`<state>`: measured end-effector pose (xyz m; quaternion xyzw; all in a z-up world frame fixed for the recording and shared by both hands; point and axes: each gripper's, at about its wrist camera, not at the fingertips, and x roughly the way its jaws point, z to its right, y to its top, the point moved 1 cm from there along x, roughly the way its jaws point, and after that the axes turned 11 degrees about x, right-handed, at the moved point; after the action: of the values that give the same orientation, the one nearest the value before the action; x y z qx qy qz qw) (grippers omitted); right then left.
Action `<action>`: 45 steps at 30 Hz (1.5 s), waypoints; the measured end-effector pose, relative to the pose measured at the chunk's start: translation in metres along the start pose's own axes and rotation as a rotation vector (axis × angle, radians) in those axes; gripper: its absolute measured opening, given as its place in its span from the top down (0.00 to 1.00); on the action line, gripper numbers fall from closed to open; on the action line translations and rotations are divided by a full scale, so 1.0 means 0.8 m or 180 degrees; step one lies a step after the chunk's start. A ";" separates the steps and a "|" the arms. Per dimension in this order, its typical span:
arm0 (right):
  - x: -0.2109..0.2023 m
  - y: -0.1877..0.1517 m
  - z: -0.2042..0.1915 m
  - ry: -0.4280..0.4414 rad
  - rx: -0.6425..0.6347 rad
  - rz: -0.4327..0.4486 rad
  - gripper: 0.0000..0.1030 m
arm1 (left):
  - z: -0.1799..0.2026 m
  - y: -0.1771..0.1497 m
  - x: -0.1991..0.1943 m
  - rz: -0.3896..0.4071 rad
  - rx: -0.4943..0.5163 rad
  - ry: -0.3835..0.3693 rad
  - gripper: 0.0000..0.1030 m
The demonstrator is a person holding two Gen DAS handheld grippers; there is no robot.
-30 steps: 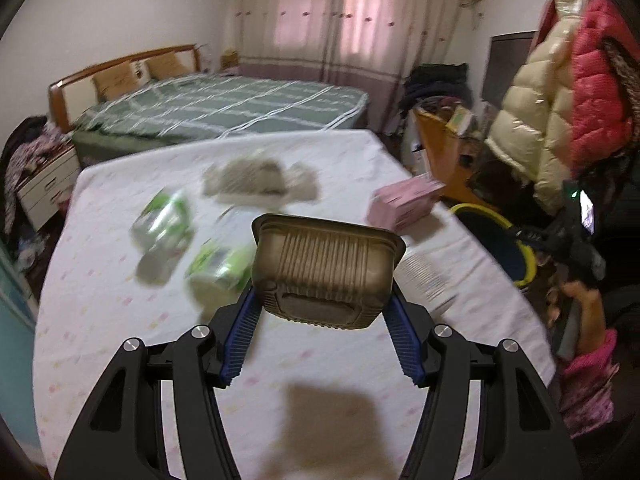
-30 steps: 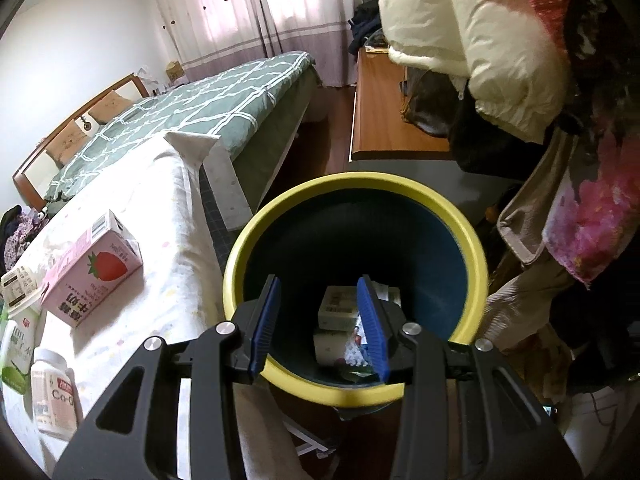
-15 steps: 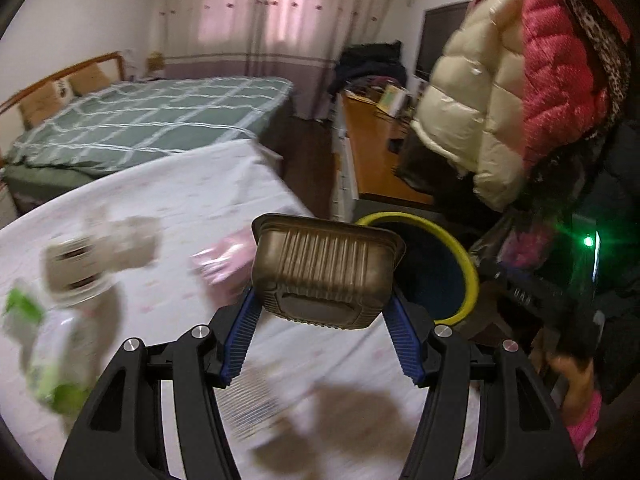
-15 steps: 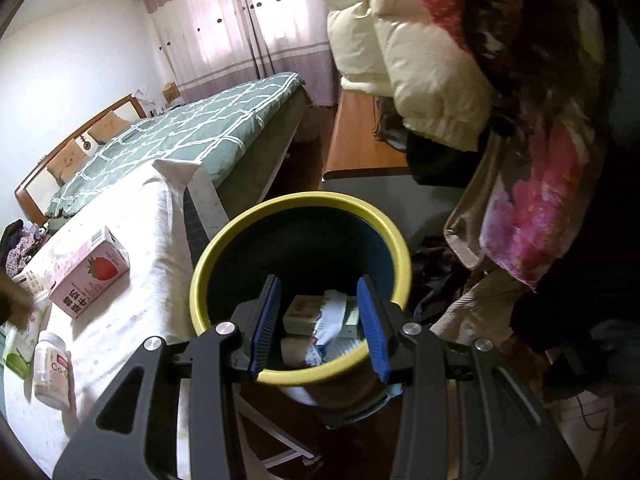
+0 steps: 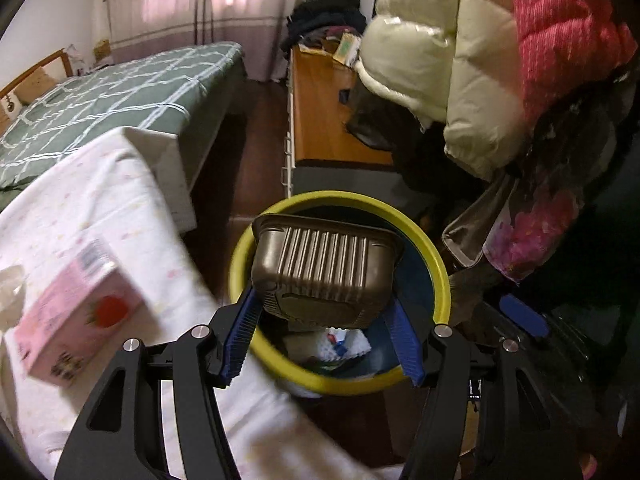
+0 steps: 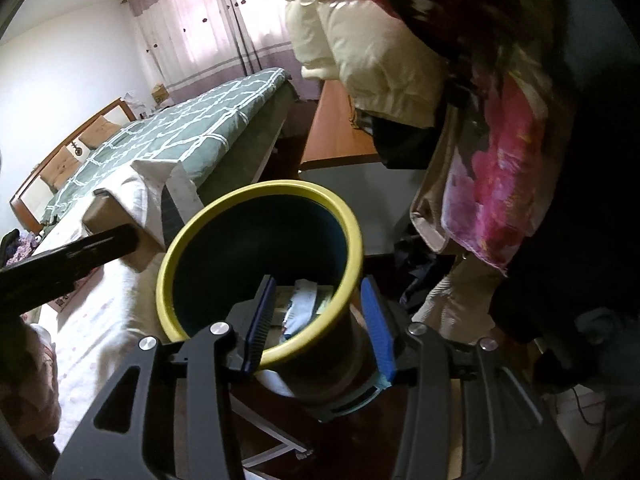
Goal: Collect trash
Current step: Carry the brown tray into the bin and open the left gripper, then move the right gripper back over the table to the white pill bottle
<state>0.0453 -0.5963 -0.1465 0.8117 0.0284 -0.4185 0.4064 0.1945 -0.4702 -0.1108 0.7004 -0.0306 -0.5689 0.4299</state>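
Pinching a brown tray (image 5: 324,276) above the bin (image 5: 438,264), left jaws; right jaws opening, empty.

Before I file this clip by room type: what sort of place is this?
Most likely a lived-in home bedroom. A bed with a green checked cover and wooden headboard stands by curtained windows, puffy winter coats hang at the right, and a yellow-rimmed bin sits beside a cloth-covered surface.
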 end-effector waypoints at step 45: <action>-0.028 -0.076 -0.180 0.0592 -0.0833 -0.0235 0.56 | -0.167 -0.251 -0.284 0.0564 -0.1127 0.1277 0.07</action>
<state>0.1014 -0.4504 -0.1235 0.7855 0.1500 -0.3490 0.4886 0.1351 -0.1475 -0.0655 0.7076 0.0939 -0.3755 0.5911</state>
